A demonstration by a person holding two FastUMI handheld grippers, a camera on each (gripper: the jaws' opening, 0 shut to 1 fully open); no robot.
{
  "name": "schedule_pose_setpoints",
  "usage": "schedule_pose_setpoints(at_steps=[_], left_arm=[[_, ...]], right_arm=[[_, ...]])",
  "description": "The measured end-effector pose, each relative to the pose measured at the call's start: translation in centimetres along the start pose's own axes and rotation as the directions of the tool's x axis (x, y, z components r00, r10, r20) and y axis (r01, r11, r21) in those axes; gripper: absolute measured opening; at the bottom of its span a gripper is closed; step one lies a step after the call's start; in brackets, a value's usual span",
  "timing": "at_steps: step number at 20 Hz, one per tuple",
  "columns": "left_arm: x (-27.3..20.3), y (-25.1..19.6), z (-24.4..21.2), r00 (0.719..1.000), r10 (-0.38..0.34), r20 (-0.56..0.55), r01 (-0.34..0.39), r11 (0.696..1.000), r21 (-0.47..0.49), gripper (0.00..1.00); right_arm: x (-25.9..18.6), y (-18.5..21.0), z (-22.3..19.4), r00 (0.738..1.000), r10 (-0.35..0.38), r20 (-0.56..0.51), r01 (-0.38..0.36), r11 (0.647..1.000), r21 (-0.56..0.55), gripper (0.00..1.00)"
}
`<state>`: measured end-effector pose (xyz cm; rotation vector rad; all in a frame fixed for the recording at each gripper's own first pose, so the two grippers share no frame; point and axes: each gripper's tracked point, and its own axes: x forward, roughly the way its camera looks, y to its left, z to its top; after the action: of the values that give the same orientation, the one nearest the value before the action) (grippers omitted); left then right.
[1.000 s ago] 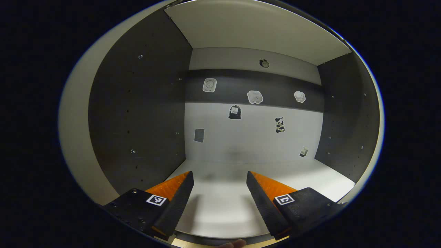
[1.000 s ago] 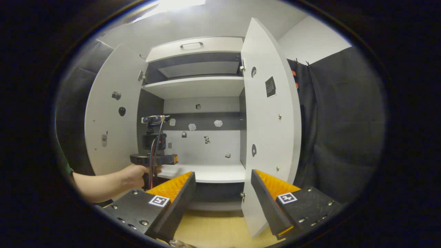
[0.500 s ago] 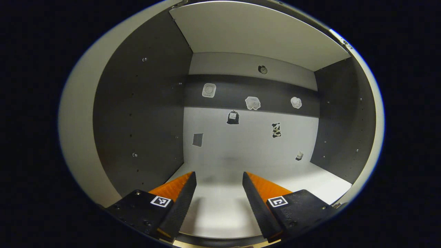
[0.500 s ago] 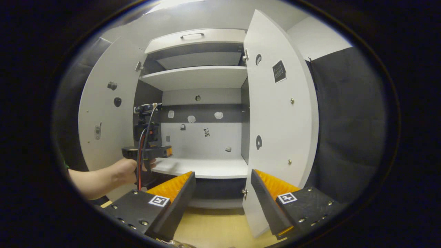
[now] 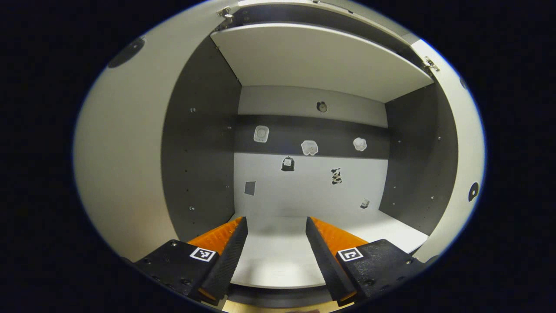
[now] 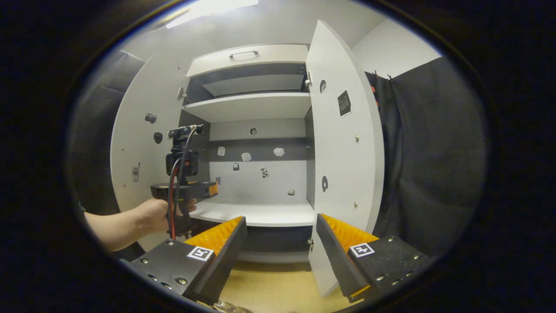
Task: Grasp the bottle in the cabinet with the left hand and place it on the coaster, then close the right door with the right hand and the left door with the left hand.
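Observation:
The white cabinet stands with both doors open. Its lower shelf [image 6: 260, 214] is bare, with small stickers on the back wall. A hand holds my left gripper [image 6: 212, 190] level at the shelf's left front edge, beside the left door [image 6: 143, 165]. In the left gripper view my left gripper [image 5: 276, 221] is open, nothing between its fingers, over the shelf's front [image 5: 278, 265]. My right gripper [image 6: 281, 219] is open and holds nothing, low in front of the cabinet. The right door [image 6: 343, 174] swings out toward it. A small clear thing [image 6: 228, 307] shows at the bottom edge, too cut off to identify.
A tan wooden surface [image 6: 278, 287] lies below the cabinet front. An upper shelf [image 6: 252, 106] and a top flap with a handle [image 6: 243, 55] sit above. Black cloth wall [image 6: 425, 174] hangs to the right of the right door. Door insides [image 5: 126, 152] flank the left gripper.
My left gripper has drawn back out of the cabinet, so both door insides now show beside the shelf. The right gripper view shifted slightly; both doors stay open.

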<state>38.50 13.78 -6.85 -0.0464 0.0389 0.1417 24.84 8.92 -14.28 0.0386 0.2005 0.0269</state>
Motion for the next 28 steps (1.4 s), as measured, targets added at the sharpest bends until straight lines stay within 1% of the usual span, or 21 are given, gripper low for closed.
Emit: schedule_pose_setpoints(at_steps=[5, 8, 14, 21, 25, 28], left_arm=[[-5.7, 0.0, 1.1, 1.0, 0.016, 0.005, -0.016, 1.0, 0.009, 0.87], [-9.7, 0.0, 1.6, 1.0, 0.026, 0.007, -0.026, 0.999, 0.034, 0.86], [-17.6, -0.8, 1.1, 1.0, 0.029, -0.002, -0.029, 0.998, 0.057, 0.86], [-25.7, -3.0, -1.2, 1.0, 0.003, -0.017, -0.001, 0.998, 0.064, 0.87], [-29.7, -5.2, -3.3, 0.999, -0.03, -0.023, 0.031, 0.996, 0.079, 0.87], [-32.2, -6.9, -6.1, 0.996, -0.062, -0.058, 0.067, 0.994, 0.09, 0.87]], right_arm=[[-4.0, 0.1, 0.7, 0.999, 0.035, 0.002, -0.035, 0.999, 0.024, 0.98], [-6.7, 0.1, 1.5, 0.998, 0.056, 0.015, -0.057, 0.998, 0.032, 0.98], [-11.7, -0.7, 2.4, 0.997, 0.073, 0.036, -0.074, 0.997, 0.031, 0.98], [-16.2, -0.8, 2.1, 0.992, 0.115, 0.042, -0.117, 0.992, 0.046, 0.98], [-17.1, -1.4, 1.4, 0.991, 0.129, 0.03, -0.13, 0.99, 0.05, 0.98], [-17.3, -1.2, 1.1, 0.987, 0.154, 0.036, -0.156, 0.985, 0.072, 0.98]])
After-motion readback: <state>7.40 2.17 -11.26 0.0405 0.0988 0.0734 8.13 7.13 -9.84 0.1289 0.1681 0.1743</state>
